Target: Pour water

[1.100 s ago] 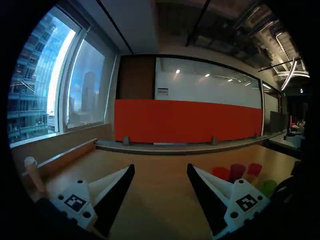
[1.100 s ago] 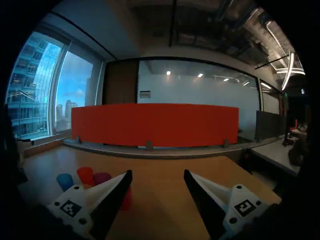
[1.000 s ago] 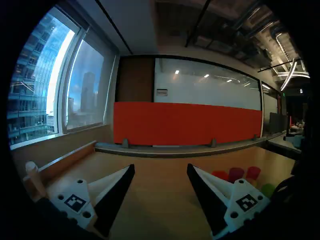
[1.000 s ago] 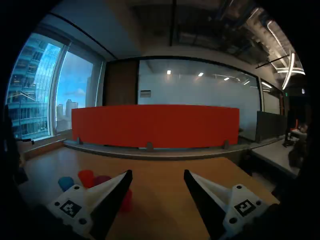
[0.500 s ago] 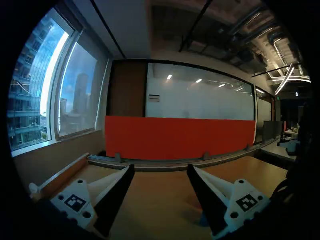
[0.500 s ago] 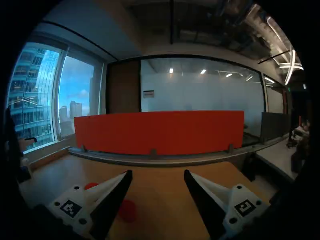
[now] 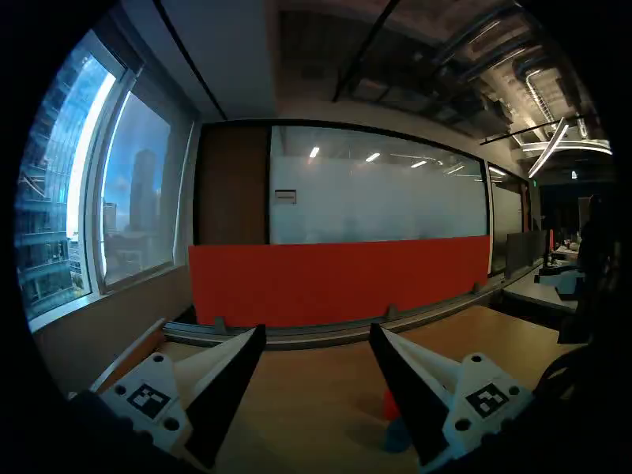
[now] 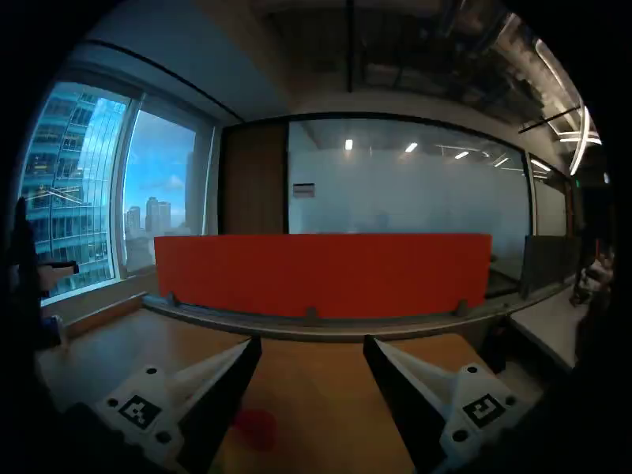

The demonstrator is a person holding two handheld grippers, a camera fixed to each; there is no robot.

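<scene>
In the left gripper view my left gripper (image 7: pixel 316 351) stands open above the wooden table (image 7: pixel 316 411), nothing between its fingers. Beside its right finger peek a red cup (image 7: pixel 389 404) and a blue cup (image 7: pixel 395 434), mostly hidden by that finger. In the right gripper view my right gripper (image 8: pixel 312 359) is open and empty too, held over the same table (image 8: pixel 316 411). A red cup (image 8: pixel 254 426) shows low beside its left finger, blurred and partly covered.
An orange divider panel (image 7: pixel 340 280) runs along the table's far edge on a grey rail. Large windows (image 7: pixel 87 205) stand to the left, with a wooden ledge (image 7: pixel 130 359) below. Another desk (image 8: pixel 545 324) lies to the right.
Both grippers have tilted upward and drawn back. The cluster of coloured cups has slid down out of sight, leaving only slivers beside the fingers. Both stay open.
</scene>
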